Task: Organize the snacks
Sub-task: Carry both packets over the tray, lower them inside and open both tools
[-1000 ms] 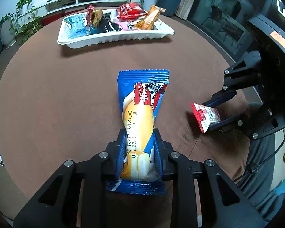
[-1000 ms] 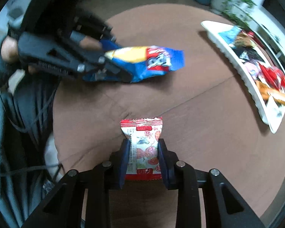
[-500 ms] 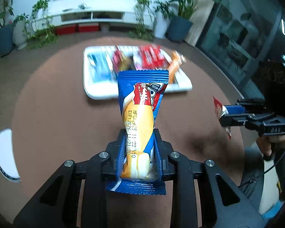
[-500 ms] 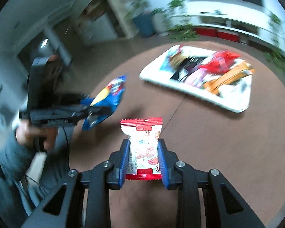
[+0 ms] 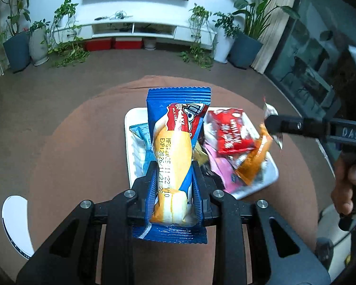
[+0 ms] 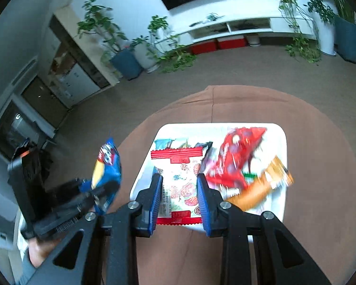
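My left gripper [image 5: 174, 166] is shut on a long blue and yellow cake packet [image 5: 175, 147], held in the air above the white tray's [image 5: 129, 147] left half. My right gripper [image 6: 180, 178] is shut on a small red and white snack packet [image 6: 180, 182], held over the tray's [image 6: 281, 137] near left part. The tray holds several packets: a red one [image 5: 230, 134], an orange one [image 5: 256, 159], a pink one [image 5: 219, 168] and a light blue one [image 5: 141, 133]. In the left wrist view the right gripper [image 5: 271, 125] comes in from the right, level with the tray's right edge. In the right wrist view the left gripper [image 6: 102, 185] and its blue packet [image 6: 105, 168] hang at the left.
The tray lies on a round table under a brown cloth [image 5: 83, 154], [image 6: 320, 166]. A white chair edge [image 5: 14, 223] shows at the table's lower left. A hand [image 5: 346, 187] grips the right tool. Potted plants and a white low cabinet [image 5: 135, 27] stand far behind.
Both grippers rose and moved forward from the table's near side to over the tray, each still holding its packet. The right gripper rolled upright.
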`<state>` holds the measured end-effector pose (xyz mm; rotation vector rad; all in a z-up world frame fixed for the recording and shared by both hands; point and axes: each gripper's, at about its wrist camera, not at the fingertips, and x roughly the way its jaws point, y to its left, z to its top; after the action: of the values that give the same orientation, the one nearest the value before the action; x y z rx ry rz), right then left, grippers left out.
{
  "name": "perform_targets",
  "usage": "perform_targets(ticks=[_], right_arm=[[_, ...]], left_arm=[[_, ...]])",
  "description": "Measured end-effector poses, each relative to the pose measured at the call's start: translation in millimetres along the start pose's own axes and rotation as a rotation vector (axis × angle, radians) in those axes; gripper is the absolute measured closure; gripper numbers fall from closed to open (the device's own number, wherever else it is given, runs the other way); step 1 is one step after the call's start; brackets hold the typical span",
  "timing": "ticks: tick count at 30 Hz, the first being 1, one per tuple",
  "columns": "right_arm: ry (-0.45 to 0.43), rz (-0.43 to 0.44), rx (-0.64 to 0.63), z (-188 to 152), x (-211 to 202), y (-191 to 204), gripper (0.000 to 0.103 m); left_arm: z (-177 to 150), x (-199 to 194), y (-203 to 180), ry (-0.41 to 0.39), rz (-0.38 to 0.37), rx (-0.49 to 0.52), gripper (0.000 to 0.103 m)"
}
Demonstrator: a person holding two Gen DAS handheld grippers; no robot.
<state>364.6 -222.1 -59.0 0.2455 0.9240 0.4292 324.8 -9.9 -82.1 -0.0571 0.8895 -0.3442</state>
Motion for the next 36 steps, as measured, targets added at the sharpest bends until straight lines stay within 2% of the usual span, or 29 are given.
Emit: perform_targets(ticks=[5,11,19,25,30,34,36], right_arm=[[0.056,-0.08,0.005,20.0,38.4,4.5,0.071],[0.092,-0.143,0.016,22.4,72.0,-2.8,0.071],[0.121,-0.182,0.028,22.2,97.4,-14.7,0.071],[0.154,-0.202,0.014,19.2,112.3,-15.1,0.07],[0.149,-0.213,0.004,18.2,111.6,-14.1,0.069],[0.141,-0.222,0.003,18.4,110.9,-14.9,0.067],[0.136,-0.224,0.005,18.1,109.0,-15.7,0.065]], left_arm=[[12.5,45.7,5.3,0.046,0.026,0.006,0.078],[9.5,88.5,-1.1,0.077,0.039,0.016,0.078],[-0.1,134.1,-9.0,0.103,0.033,0.012,0.078],[-2.7,151.8,-12.7,0.112,0.05,0.024,0.077],[-3.6,161.8,-12.7,0.112,0.061,0.019,0.075],[-10.2,153.7,-14.3,0.107,0.064,0.013,0.074],[-10.7,147.5,-11.4,0.103,0.07,0.008,0.069]])
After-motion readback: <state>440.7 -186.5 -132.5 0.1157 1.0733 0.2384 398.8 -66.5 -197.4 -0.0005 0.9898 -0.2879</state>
